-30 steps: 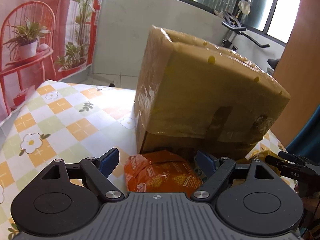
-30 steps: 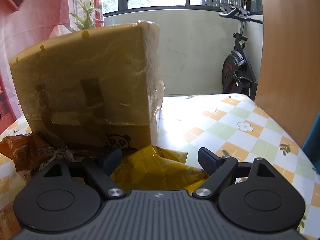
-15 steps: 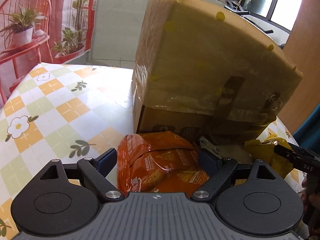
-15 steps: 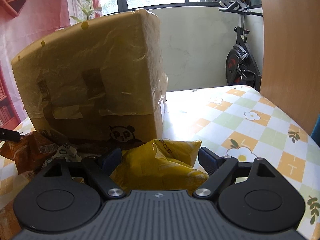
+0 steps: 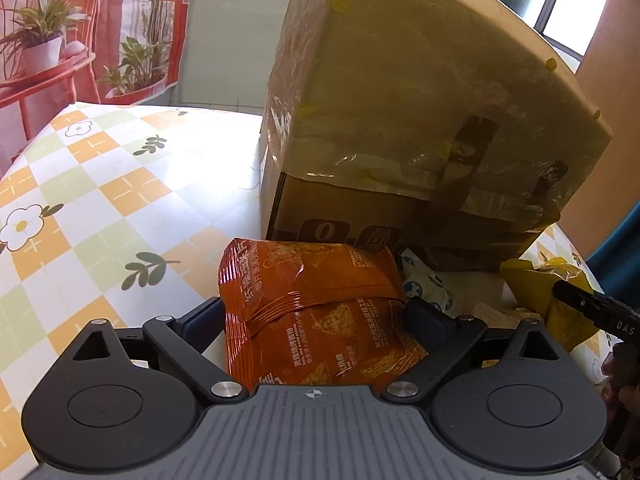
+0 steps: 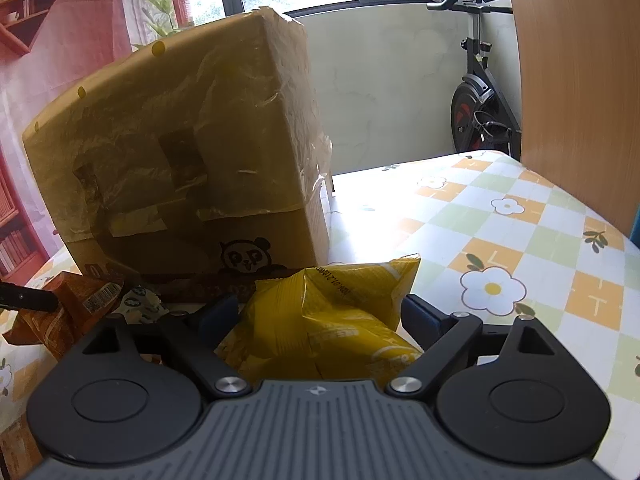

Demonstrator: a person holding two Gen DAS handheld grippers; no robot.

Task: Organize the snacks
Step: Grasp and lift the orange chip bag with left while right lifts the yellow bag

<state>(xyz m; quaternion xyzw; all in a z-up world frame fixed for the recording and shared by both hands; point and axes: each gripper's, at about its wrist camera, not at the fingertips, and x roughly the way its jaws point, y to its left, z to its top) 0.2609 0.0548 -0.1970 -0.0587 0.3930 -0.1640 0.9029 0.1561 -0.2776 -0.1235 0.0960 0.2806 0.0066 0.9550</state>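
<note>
In the left wrist view, my left gripper (image 5: 316, 312) has its jaws opening, and the orange snack bag (image 5: 316, 308) lies between them on the tabletop (image 5: 100, 208). The fingers (image 5: 202, 318) stand close at the bag's two sides, but I cannot tell if they still touch it. The bag lies just in front of the cardboard box (image 5: 420, 120), which is wrapped in yellowish tape. Beside the bag, toward the right edge of the tabletop, there is a small white packet (image 5: 424, 280), and further right the yellow snack bag (image 5: 536, 292) with a tip of my right gripper (image 5: 592, 312) over it.

In the right wrist view, my right gripper (image 6: 320, 316) is also opening its jaws, with the yellow snack bag (image 6: 332, 312) between them, lying on the tabletop (image 6: 500, 220) near the right front corner of the cardboard box (image 6: 192, 152). The pads do not seem to press it. At the left side I see the orange snack bag (image 6: 76, 304) again.
</note>
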